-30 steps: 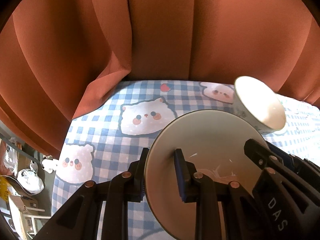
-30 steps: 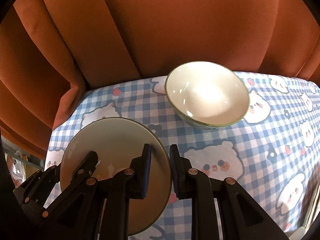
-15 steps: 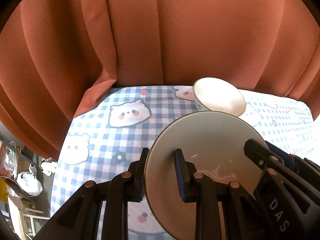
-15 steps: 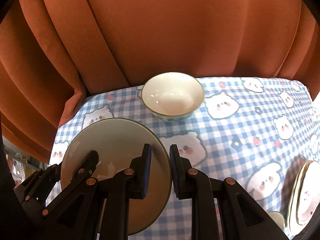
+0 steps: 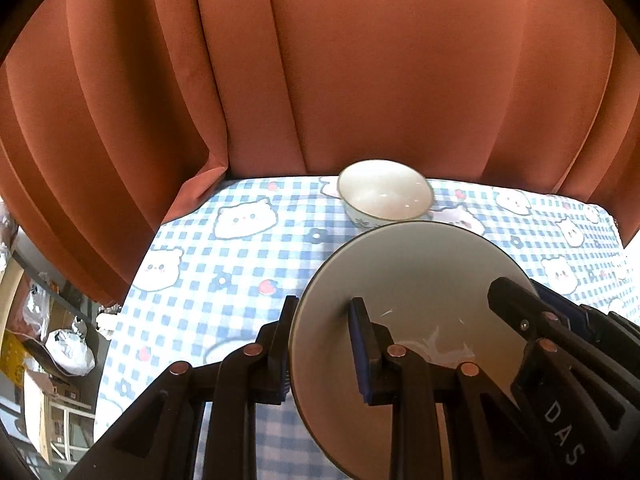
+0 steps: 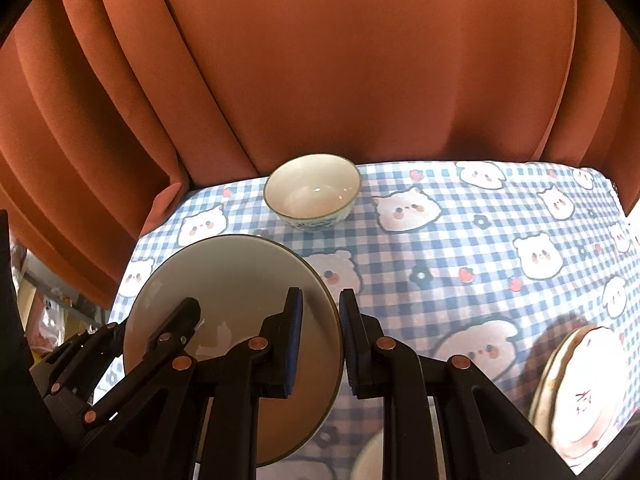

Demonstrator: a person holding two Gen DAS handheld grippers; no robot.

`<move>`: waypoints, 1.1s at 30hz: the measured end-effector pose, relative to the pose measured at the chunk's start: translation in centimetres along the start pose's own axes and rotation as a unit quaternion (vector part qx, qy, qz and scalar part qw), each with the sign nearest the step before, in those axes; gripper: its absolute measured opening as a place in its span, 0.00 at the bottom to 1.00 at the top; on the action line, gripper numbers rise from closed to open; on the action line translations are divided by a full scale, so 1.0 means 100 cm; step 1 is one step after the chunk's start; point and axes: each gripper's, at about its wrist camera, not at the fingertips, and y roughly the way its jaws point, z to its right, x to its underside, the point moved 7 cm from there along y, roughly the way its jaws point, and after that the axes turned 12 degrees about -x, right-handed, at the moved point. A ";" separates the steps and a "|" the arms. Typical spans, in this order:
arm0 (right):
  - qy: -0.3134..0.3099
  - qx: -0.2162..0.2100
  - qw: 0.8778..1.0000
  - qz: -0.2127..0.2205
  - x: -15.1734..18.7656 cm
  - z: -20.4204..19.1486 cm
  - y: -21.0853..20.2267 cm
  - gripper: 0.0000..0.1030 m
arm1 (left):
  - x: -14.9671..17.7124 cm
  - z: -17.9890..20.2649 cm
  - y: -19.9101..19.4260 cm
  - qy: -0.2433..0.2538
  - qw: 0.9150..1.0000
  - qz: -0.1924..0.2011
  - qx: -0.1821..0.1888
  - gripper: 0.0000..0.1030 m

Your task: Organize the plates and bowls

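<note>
Black two-finger grippers, left (image 5: 322, 344) and right (image 6: 320, 342), angle downward as we clamp opposite rims of one round cream plate with a dark rim (image 5: 416, 280), held above the blue-checked bear-print tablecloth (image 6: 460, 240). Beyond it, a white ceramic bowl (image 6: 312, 190) sits near the rust-orange curtain (image 6: 320, 60).

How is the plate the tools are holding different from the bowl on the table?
The plate is wide and shallow; the bowl is smaller and deep. The plate is held up off the tablecloth by the left tool and right tool; the bowl stands untouched by the curtain. Both look pale, dark-rimmed and empty.
</note>
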 end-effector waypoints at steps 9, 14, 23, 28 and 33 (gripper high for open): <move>-0.015 -0.012 1.000 0.006 0.022 0.041 -0.045 0.23 | 0.028 0.040 -0.036 -0.009 1.000 0.006 -0.001 0.22; -0.018 -0.012 1.000 0.005 0.038 0.061 -0.063 0.23 | 0.046 0.060 -0.051 -0.007 1.000 0.006 0.004 0.22; -0.022 -0.012 1.000 -0.013 0.074 0.090 -0.081 0.23 | 0.084 0.085 -0.064 -0.006 1.000 -0.012 0.009 0.22; -0.024 -0.015 0.999 -0.027 0.093 0.098 -0.081 0.23 | 0.102 0.092 -0.066 -0.006 1.000 -0.023 0.007 0.22; -0.026 -0.015 0.999 -0.037 0.103 0.101 -0.077 0.23 | 0.112 0.096 -0.062 -0.005 0.999 -0.035 0.002 0.22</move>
